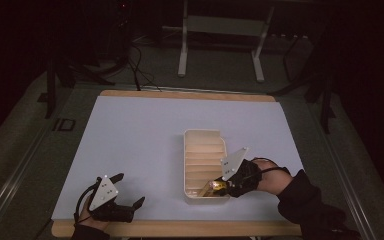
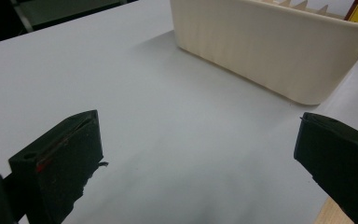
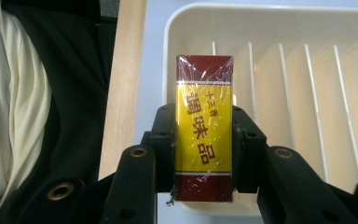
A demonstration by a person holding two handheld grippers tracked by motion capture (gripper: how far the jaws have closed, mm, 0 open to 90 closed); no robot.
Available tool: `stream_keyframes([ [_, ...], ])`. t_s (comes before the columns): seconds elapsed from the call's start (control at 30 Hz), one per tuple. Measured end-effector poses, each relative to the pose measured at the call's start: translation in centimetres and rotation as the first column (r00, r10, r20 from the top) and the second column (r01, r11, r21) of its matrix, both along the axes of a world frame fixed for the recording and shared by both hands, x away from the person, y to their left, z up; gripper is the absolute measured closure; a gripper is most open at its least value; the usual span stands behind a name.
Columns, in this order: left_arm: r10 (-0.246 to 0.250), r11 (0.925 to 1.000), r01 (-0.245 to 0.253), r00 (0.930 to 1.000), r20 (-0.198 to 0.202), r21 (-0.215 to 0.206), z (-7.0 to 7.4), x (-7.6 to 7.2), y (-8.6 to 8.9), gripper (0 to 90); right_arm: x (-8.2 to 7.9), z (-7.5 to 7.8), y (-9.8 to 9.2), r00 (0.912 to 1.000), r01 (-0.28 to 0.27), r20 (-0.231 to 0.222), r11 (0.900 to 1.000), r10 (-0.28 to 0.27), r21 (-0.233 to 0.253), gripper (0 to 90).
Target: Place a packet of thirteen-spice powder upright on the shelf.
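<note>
a person sits at a table covered by a pale blue mat [image 1: 130,145], holding a two-jaw gripper in each hand. the right gripper [image 3: 204,140] is clamped on a small red and yellow packet [image 3: 204,128] wrapped in clear film, its jaws pressing the packet's two long sides so the printed face looks up at the gripper's camera. the packet hangs over the near end of a cream slotted tray [image 1: 188,165], just above the slot closest to the person, probably so it can be lowered edge-first between the dividers. the left gripper [image 1: 125,200] rests on the mat near the table's front edge, well apart from the tray, jaws spread wide with nothing between them, likely waiting its turn
</note>
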State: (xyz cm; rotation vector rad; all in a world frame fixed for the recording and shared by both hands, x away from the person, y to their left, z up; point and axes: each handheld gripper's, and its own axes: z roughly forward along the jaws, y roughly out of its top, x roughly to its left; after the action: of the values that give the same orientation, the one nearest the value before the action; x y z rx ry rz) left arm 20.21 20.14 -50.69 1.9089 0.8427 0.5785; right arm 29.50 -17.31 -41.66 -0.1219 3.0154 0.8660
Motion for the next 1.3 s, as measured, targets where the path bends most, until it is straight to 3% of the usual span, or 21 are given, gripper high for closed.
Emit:
stream_keyframes([
  [0.33,-0.007,1.0000,0.007,1.0000,-0.002,0.003,0.0,0.0,-0.1,1.1,-0.2,-0.5,1.7,0.9997,-0.003,-0.024,1.000,0.004,0.017,65.2],
  [0.43,-0.010,0.9999,0.010,1.0000,-0.002,0.007,0.0,0.0,-0.1,1.1,-0.3,-0.6,1.7,0.9996,0.002,-0.029,1.000,-0.001,0.021,59.3],
  [0.6,-0.011,0.9999,0.011,0.9999,-0.002,0.007,0.0,0.0,-0.1,1.1,-0.3,0.1,1.1,0.9995,0.026,-0.018,0.998,-0.025,0.053,54.2],
  [0.8,-0.010,0.9999,0.010,0.9999,-0.003,0.009,0.0,0.0,-0.2,1.1,-0.1,1.9,-1.5,0.9946,0.099,0.019,0.986,-0.102,0.137,45.7],
  [0.93,-0.012,0.9999,0.012,0.9999,-0.005,0.012,-0.1,0.0,-0.2,1.1,0.2,2.3,-3.7,0.9804,0.187,0.029,0.967,-0.195,0.170,35.6],
  [1.1,-0.013,0.9999,0.013,0.9999,-0.008,0.009,-0.1,0.0,-0.2,1.1,0.7,2.2,-6.1,0.9515,0.302,-0.007,0.929,-0.308,0.213,18.2],
  [1.2,-0.013,0.9999,0.013,0.9999,-0.008,0.008,-0.1,0.0,-0.2,1.1,0.8,2.1,-7.5,0.9381,0.339,-0.012,0.909,-0.346,0.242,12.9],
  [1.23,-0.013,0.9999,0.013,0.9999,-0.008,0.008,-0.1,0.0,-0.2,1.1,0.8,2.1,-7.5,0.9381,0.339,-0.012,0.909,-0.346,0.242,12.9],
  [1.27,-0.013,0.9999,0.013,0.9999,-0.008,0.008,-0.1,0.0,-0.2,1.1,0.8,2.0,-8.0,0.9339,0.351,-0.024,0.903,-0.357,0.249,12.9],
  [1.3,-0.013,0.9999,0.013,0.9999,-0.009,0.007,-0.1,0.0,-0.2,1.1,1.0,2.1,-8.9,0.9093,0.409,-0.043,0.869,-0.414,0.277,13.5],
])
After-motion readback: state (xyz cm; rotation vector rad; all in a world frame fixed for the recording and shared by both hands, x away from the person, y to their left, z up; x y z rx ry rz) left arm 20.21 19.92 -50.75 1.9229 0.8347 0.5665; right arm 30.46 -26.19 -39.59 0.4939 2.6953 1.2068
